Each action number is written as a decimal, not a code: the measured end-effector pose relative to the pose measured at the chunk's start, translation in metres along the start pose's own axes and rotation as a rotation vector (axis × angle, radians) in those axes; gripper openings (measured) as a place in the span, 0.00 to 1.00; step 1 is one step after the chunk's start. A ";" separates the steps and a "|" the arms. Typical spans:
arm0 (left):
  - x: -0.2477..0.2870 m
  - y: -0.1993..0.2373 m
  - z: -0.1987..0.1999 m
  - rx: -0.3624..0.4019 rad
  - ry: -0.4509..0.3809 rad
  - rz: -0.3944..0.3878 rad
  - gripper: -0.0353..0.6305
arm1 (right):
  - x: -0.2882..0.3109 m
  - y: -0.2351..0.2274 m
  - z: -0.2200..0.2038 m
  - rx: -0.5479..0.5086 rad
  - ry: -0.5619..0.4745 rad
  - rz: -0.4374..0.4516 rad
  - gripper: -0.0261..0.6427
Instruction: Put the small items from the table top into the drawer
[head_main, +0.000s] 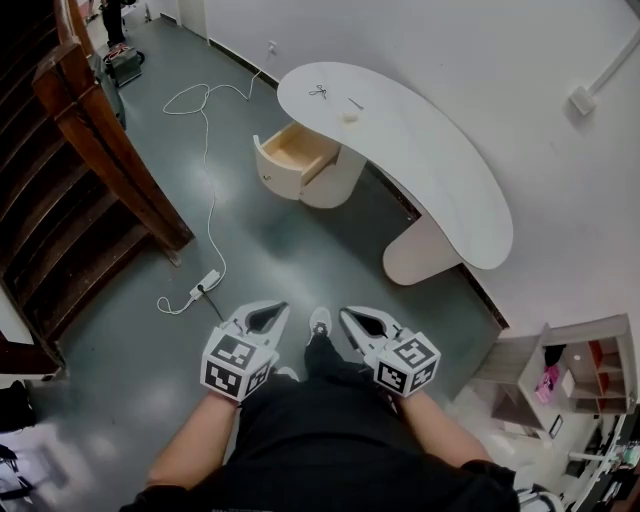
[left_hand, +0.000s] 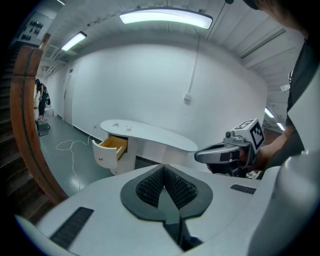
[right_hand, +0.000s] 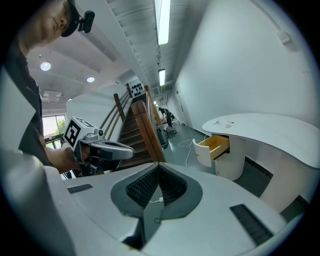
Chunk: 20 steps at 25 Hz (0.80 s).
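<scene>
Small items (head_main: 349, 117) on table top (head_main: 430, 170), drawer (head_main: 290, 150) under its far end

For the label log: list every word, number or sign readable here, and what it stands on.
No readable words or numbers.
Left gripper and right gripper: square marker patterns only, no letters.
Board above the stairs: marks too small to read.
</scene>
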<state>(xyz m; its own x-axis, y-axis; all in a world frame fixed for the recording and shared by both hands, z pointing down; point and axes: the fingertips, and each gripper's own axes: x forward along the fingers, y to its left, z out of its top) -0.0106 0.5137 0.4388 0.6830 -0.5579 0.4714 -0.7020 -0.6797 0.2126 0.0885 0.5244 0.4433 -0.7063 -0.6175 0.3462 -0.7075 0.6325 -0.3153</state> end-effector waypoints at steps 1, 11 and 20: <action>0.003 0.004 0.002 -0.002 0.002 0.003 0.08 | 0.005 -0.005 0.002 0.006 0.000 0.003 0.04; 0.056 0.049 0.050 -0.002 0.012 0.037 0.08 | 0.051 -0.071 0.051 0.002 -0.026 0.037 0.04; 0.106 0.081 0.107 -0.003 0.006 0.097 0.08 | 0.079 -0.139 0.103 -0.010 -0.044 0.083 0.04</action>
<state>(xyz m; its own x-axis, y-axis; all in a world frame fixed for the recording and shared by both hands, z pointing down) 0.0265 0.3485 0.4139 0.6106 -0.6181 0.4951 -0.7654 -0.6211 0.1686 0.1285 0.3390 0.4235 -0.7628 -0.5830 0.2799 -0.6467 0.6864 -0.3327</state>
